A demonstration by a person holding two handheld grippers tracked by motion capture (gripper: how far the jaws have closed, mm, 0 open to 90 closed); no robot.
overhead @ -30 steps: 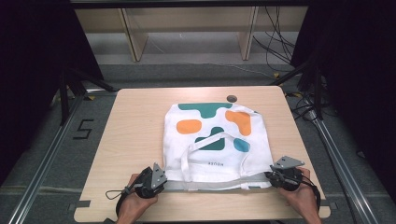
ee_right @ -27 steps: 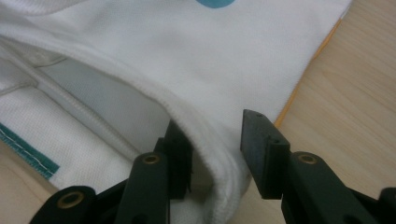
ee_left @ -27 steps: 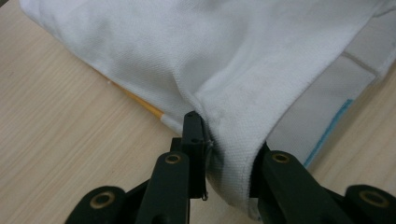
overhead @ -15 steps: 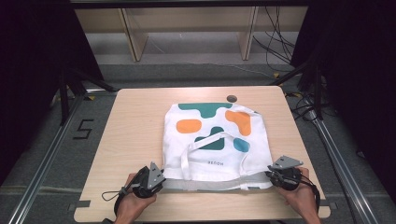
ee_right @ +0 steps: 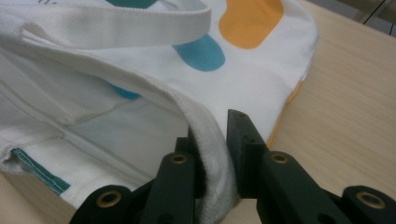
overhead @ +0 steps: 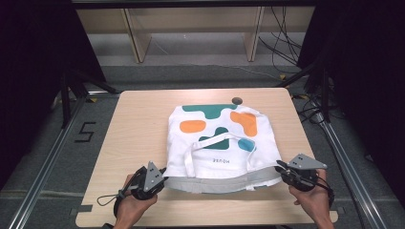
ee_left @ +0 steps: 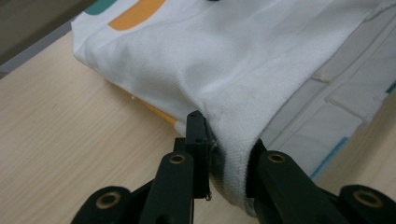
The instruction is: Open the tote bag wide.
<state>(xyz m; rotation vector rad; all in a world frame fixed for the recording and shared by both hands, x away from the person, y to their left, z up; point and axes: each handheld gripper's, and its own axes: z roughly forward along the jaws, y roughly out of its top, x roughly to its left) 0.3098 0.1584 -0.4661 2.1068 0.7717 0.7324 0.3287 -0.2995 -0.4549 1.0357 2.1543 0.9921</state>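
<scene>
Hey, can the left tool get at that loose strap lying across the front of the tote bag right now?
Probably not: the left tool is shut on the tote bag rim at its near corner, and the strap lies further in.

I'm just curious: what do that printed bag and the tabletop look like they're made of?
The bag looks like thick white woven cotton canvas, matte: its coarse weave and stitched hem show in the left gripper view. The tabletop looks like pale wood or wood-look laminate, smooth, with fine straight grain lines.

The small grey lettering (overhead: 221, 161) printed on the white canvas tote bag with teal, orange and blue blotches (overhead: 217, 143) is too small to read. A small dark round object (overhead: 236, 100) at the light wooden worktop's (overhead: 138, 124) far edge is too small to identify. In the left claw's view, the bag's hem hides the inner faces of the left claw (ee_left: 226, 149).
</scene>
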